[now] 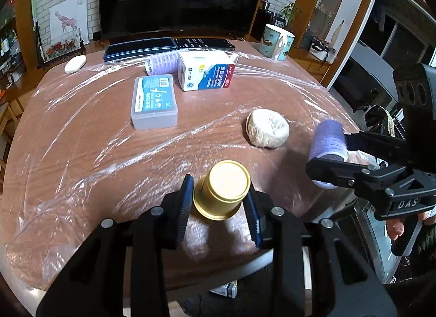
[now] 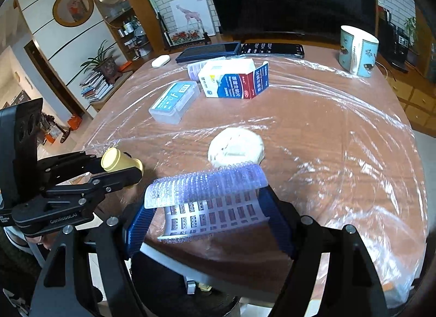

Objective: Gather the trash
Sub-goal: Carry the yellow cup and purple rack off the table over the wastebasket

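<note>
A: Quick status on the grips?

B: Left gripper (image 1: 219, 202) is clamped on the gold cup (image 1: 222, 190), pads on both sides, cup lying w/ its base toward the table's far end. Right gripper (image 2: 209, 216) is pinching the purple hair roller (image 2: 207, 188) across its ends. Both are off the table (image 1: 81, 153), near its front edge.

A: Landmark?

B: Use the crumpled tissue ball (image 1: 268, 128). Cup is in front of it & to the left, roller is in front & to the right, just beside it. Behind the ball: the floss pick case (image 1: 154, 101) and the open medicine box (image 1: 205, 74), w/ another purple roller (image 1: 162, 63) behind those. Mug (image 1: 276, 41) is far back right.

A: So which step, imo?

B: Looks like carrying two picked-up items off to a bin. No bin is visible in either view, so can't say where it is.

A: Tips?

B: Keep both grips firm, esp. the cup: it's smooth & tapered, could slide out fwd if the squeeze eases. The roller is springy, so don't crush it, just hold. Move the hands apart enough so they don't bump. Stay clear of the plastic wrap (image 2: 340, 115) on the table, it'd snag. The ball is still left to collect, probably next.
</note>
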